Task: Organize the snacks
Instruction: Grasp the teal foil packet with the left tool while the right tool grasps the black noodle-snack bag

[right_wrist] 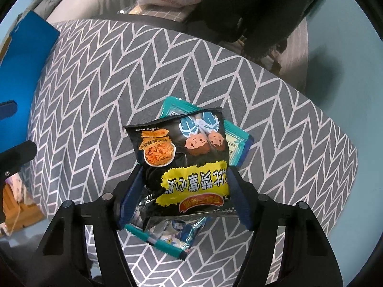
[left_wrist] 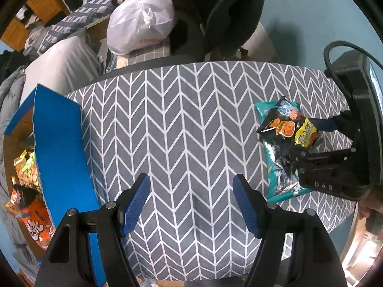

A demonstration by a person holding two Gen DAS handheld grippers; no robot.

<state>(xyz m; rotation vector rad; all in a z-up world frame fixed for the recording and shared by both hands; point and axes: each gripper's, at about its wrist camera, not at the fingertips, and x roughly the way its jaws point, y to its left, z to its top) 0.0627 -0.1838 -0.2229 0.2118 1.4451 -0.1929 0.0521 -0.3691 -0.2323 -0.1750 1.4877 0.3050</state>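
We are holding the right gripper (right_wrist: 185, 191) over a small table covered in a grey cloth (right_wrist: 95, 91) with a white herringbone pattern, and its blue pads are sitting against the two side edges of a black snack packet (right_wrist: 184, 157), so the packet is filling the gap between them. The packet is glossy and puffy, facing us upside down: a big yellow splash with black characters is sitting across its near half, a picture of orange shredded snack is showing at its far left, and two cartoon faces under a pale blue shape are showing at its far right. It is lying on top of a teal packet (right_wrist: 237, 138), whose corners are poking out on the far right and at the near edge, toward the right side of the table. Our left gripper (left_wrist: 191, 205) is hanging over bare cloth in the middle of the table with its jaws standing wide and nothing between them. At the table's left edge a blue box (left_wrist: 57, 143) is standing with its flap up, and orange snack bags (left_wrist: 26, 191) are lying inside it. Beyond the far edge a white plastic bag (left_wrist: 141, 21) is resting on a checked surface.
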